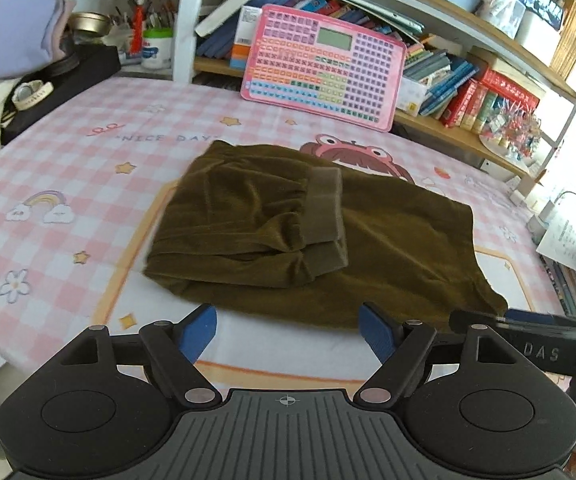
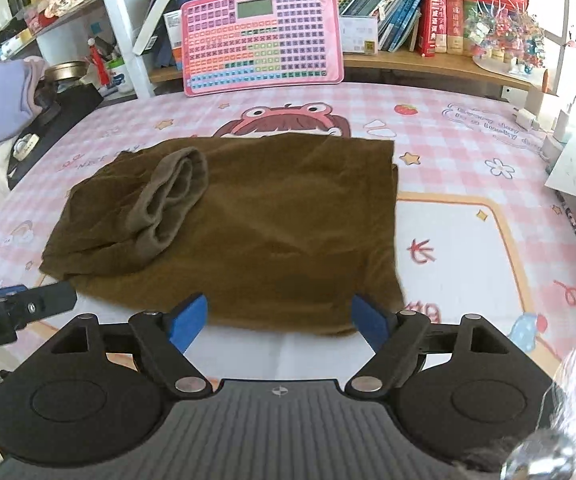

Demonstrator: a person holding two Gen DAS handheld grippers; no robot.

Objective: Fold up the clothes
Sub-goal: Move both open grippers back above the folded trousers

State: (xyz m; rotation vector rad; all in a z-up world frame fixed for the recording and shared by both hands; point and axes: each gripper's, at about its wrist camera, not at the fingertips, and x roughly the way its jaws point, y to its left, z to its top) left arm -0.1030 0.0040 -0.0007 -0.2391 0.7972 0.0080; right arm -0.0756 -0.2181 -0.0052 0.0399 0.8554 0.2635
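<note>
At the lower middle of both views, I am holding my left gripper (image 1: 288,330) and right gripper (image 2: 279,320) with fingers apart, empty, just short of the brown garment (image 2: 255,232) lying half-folded on the table (image 2: 468,240); I should be pinching its near corners evenly.

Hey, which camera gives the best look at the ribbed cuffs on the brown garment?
The left wrist view: the ribbed cuffs lie side-on and near the lens, ribbing band clear against the brown garment. The right wrist view shows them end-on and farther off, as openings.
</note>
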